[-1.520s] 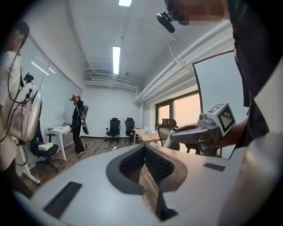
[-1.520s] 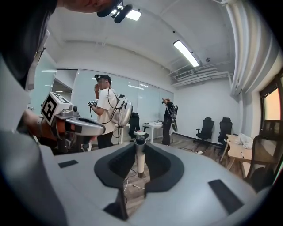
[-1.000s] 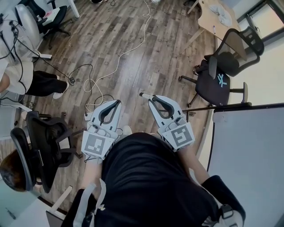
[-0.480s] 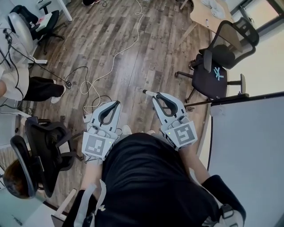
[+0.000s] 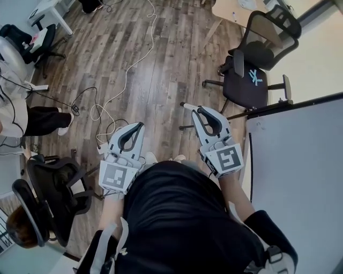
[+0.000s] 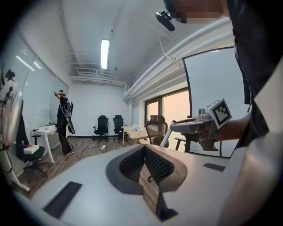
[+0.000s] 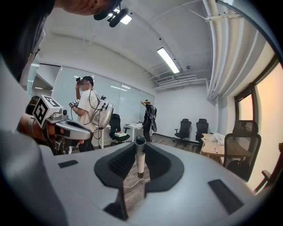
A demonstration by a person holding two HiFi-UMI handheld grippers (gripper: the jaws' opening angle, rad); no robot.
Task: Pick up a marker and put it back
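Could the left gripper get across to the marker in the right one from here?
Probably yes. The marker sticks out past the right gripper toward the left gripper, with only open air between them. The left jaws are together, though, so they'd need opening first.

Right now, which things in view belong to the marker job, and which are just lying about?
Job: marker, clamped in the right gripper; left gripper, shut and empty.
Lying about: office chair, floor cable, wooden table.
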